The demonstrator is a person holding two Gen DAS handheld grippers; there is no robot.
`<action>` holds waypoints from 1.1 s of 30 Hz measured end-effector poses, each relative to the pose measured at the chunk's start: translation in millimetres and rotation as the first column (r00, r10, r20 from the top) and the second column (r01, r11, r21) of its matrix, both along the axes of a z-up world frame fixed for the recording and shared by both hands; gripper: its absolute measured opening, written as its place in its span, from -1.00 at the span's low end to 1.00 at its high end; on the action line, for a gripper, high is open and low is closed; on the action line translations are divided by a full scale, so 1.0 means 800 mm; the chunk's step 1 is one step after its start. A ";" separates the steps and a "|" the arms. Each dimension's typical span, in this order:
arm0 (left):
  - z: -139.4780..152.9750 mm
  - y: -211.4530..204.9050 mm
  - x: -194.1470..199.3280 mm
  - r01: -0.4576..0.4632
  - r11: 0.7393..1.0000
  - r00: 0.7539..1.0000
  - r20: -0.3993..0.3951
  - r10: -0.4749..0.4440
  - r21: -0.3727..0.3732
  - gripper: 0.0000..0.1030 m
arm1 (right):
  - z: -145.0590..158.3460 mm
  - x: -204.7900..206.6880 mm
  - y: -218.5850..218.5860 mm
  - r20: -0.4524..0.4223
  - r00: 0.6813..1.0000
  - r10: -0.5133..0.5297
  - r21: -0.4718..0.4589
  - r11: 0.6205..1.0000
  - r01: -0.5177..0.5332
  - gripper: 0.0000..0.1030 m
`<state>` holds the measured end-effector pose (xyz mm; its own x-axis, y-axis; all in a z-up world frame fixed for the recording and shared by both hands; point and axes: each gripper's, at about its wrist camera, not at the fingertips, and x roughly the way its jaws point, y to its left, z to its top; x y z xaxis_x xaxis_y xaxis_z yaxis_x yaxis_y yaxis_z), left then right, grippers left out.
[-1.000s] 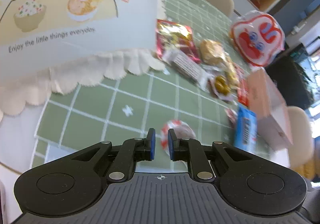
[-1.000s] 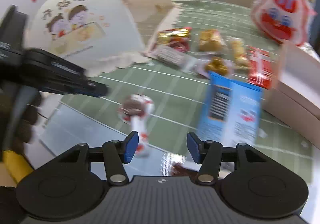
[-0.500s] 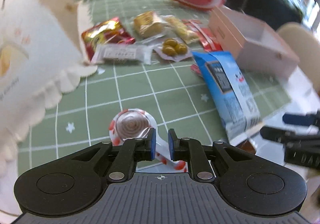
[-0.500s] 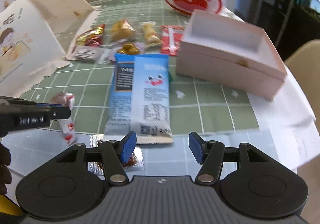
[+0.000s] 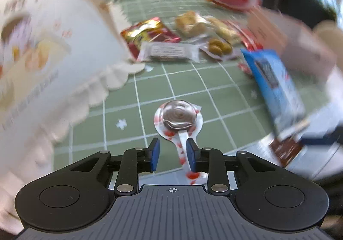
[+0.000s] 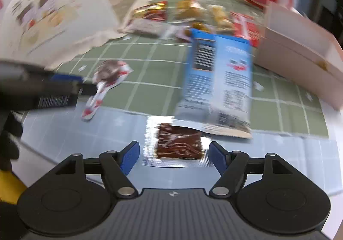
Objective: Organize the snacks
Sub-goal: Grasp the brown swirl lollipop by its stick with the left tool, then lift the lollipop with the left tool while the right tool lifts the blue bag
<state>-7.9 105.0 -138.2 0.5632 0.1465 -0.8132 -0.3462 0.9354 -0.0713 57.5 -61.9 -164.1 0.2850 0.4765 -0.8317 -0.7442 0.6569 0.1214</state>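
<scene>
My pink box (image 6: 300, 40) looks empty, though blur hides part of it. One blue packet (image 6: 216, 81) lies beside it. My left gripper (image 5: 172, 155) is opening around one lollipop (image 5: 179, 117); my right gripper (image 6: 174, 157) widens over one brown snack (image 6: 179, 143)

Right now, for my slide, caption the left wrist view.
Left tool opening around the lollipop stick on the green checked tablecloth, snack packets beyond.
</scene>
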 end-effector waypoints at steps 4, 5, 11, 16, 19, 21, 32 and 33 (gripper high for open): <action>-0.002 0.012 0.007 -0.043 0.993 0.998 0.035 0.047 -0.106 -0.40 | -0.001 -0.002 0.002 0.007 1.000 0.008 -0.001 1.000 -0.008 0.43; -0.006 0.011 0.012 -0.044 0.995 0.999 0.022 0.046 -0.086 -0.40 | -0.001 -0.001 0.001 0.008 1.000 -0.001 -0.002 1.000 0.001 0.43; -0.014 0.004 0.032 -0.029 1.000 1.000 0.004 0.029 -0.007 -0.40 | -0.004 -0.002 -0.008 0.048 0.999 -0.019 -0.023 1.000 0.020 0.46; -0.017 0.006 0.040 -0.015 1.000 1.000 0.017 0.015 -0.001 -0.40 | 0.015 0.013 -0.032 0.123 0.985 -0.120 0.059 0.992 0.114 0.47; -0.019 0.004 0.038 0.004 1.000 1.000 0.028 -0.004 0.017 -0.40 | 0.027 0.045 -0.033 0.119 0.976 -0.182 0.114 0.979 0.169 0.58; -0.020 0.001 0.033 0.023 0.999 0.999 0.035 -0.024 0.041 -0.53 | 0.027 0.070 -0.023 0.116 0.970 -0.213 0.125 0.972 0.198 0.58; -0.019 -0.005 0.006 0.068 0.998 0.997 0.049 -0.068 0.000 -0.65 | 0.000 0.117 0.032 -0.057 0.986 -0.159 0.074 0.984 0.163 0.47; -0.019 -0.005 0.005 0.069 0.998 0.996 0.048 -0.069 -0.004 -0.65 | 0.002 0.112 0.034 -0.052 0.989 -0.141 0.072 0.987 0.145 0.45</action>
<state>-3.7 101.4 -153.1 0.6101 0.1012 -0.7858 -0.2767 0.9566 -0.0916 147.4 -34.8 -162.1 0.3164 0.4951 -0.8091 -0.6355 0.7439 0.2067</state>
